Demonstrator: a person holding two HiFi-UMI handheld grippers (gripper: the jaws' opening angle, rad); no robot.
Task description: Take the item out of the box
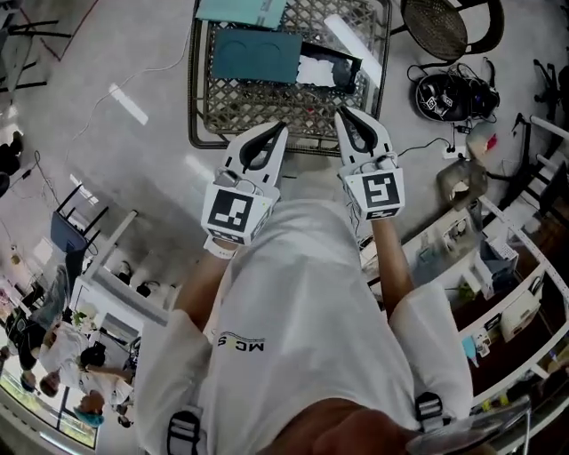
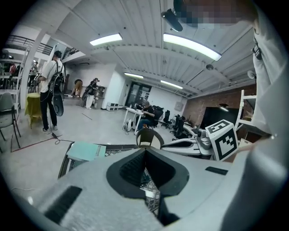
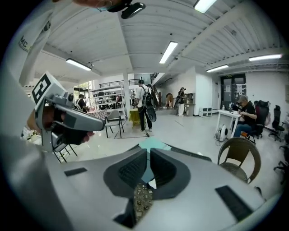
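Observation:
A metal mesh table (image 1: 267, 111) stands on the floor ahead of me. On it lie a flat teal box (image 1: 256, 55), a second teal piece (image 1: 242, 11) at the far edge, and an open black box (image 1: 342, 62) with a white item (image 1: 314, 71) inside. My left gripper (image 1: 283, 126) and right gripper (image 1: 340, 110) are held side by side in front of my white shirt, tips over the table's near edge. Both are shut with nothing between the jaws. The left gripper view shows its shut tips (image 2: 145, 151) and a teal box (image 2: 86, 151) beyond.
A wicker chair (image 1: 436, 27) and a dark helmet with cables (image 1: 453, 93) sit right of the table. Shelves with clutter (image 1: 498, 275) run along the right, a small stand (image 1: 80, 231) is at the left. People stand far off (image 3: 143, 108).

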